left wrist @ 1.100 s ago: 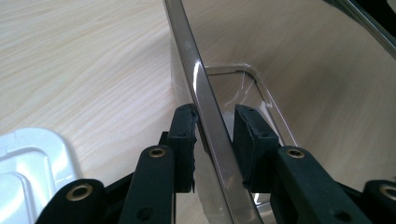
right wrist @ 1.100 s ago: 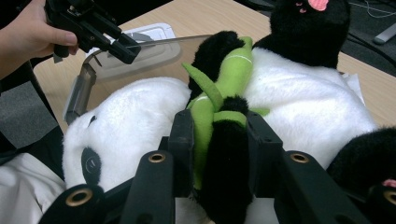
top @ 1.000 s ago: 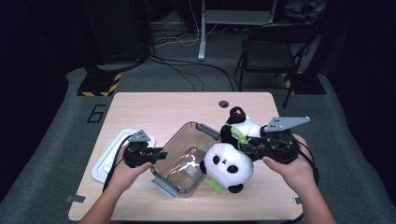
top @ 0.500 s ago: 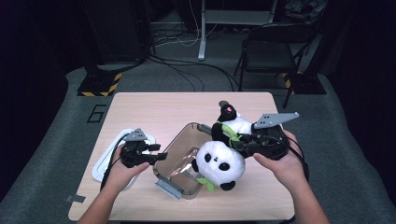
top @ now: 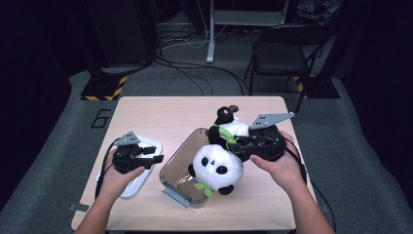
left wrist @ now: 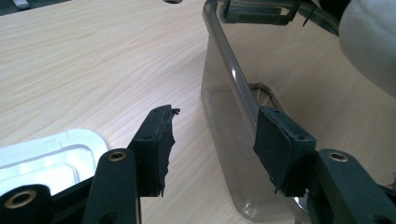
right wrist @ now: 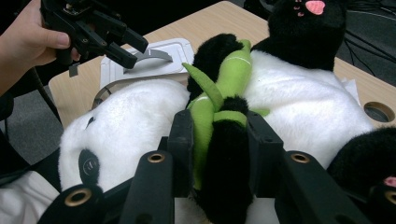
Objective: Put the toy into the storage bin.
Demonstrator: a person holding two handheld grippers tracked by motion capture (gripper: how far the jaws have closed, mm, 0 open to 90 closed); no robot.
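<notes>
Over the last second the right gripper (top: 237, 144), its jaws clamped on the black arm and green bamboo stalk of the black-and-white plush panda (top: 219, 165), has carried the toy leftward, so the round white head now hangs over the clear brown-tinted plastic bin (top: 181, 165) instead of beside its right rim. The left gripper (top: 157, 159), jaws spread, has edged closer to the bin's near wall, and the bin sits slightly turned.
</notes>
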